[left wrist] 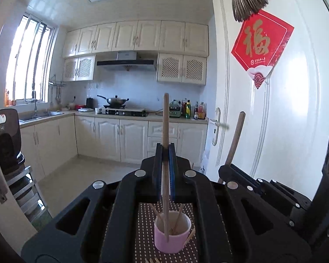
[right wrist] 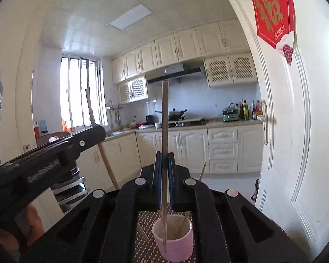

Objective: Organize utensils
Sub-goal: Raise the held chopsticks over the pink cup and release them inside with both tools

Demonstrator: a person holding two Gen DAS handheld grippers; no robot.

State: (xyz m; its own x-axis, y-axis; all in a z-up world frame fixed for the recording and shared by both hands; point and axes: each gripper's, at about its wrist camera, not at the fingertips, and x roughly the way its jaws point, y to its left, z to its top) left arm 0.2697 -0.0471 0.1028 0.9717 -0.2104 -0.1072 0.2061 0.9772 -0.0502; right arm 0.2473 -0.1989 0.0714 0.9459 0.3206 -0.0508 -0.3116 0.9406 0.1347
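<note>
My left gripper [left wrist: 164,151] is clenched on a long pale wooden chopstick [left wrist: 165,131], held upright between its blue pads. My right gripper [right wrist: 164,160] grips a second thin wooden chopstick [right wrist: 164,120] the same way. Below both sits the pink round cup [right wrist: 172,241] on a brown dotted mat [left wrist: 145,230], with a few sticks leaning inside it. Loose sticks lie on the mat just beside the cup.
</note>
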